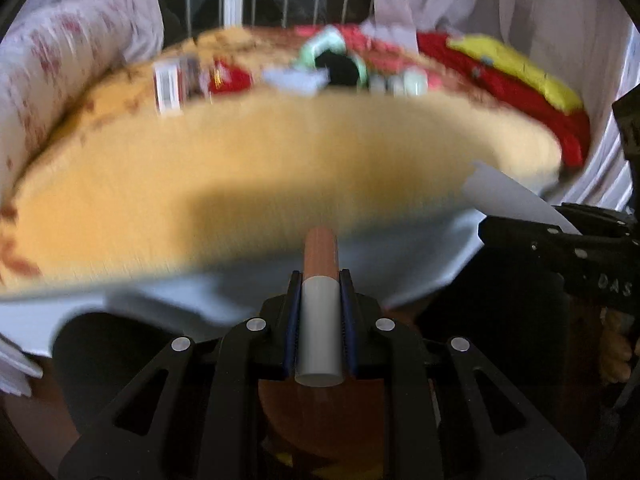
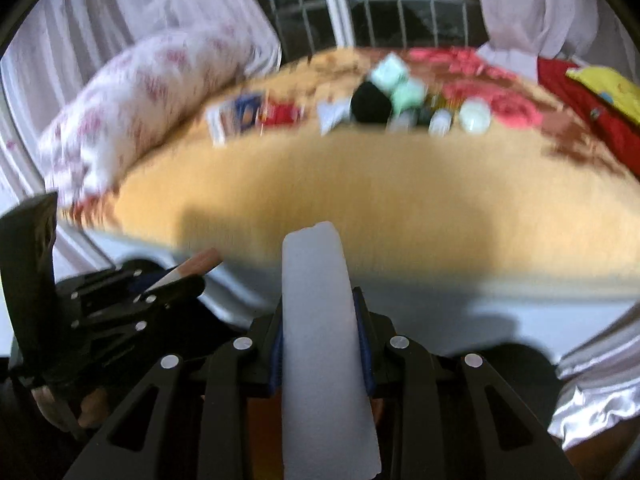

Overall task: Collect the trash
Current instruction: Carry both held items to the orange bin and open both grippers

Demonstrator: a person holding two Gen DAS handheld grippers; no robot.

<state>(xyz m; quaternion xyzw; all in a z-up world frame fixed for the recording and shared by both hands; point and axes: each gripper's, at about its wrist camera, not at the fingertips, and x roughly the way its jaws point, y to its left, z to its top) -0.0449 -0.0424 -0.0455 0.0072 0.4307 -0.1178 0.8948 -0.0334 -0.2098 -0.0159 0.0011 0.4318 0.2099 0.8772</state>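
Note:
My left gripper is shut on a small tube, brown at the front and grey at the back, held off the near edge of the bed. My right gripper is shut on a white curved strip of plastic or paper. The strip also shows at the right of the left wrist view, and the tube at the left of the right wrist view. Several pieces of trash lie in a row far across the bed: a white scrap, a red packet, a box, small bottles. Both views are blurred.
The bed has an orange-yellow cover. A floral pillow lies at its left, red and yellow cloth at its right. A black bag with a mint rim sits among the trash. Curtains and a barred window stand behind.

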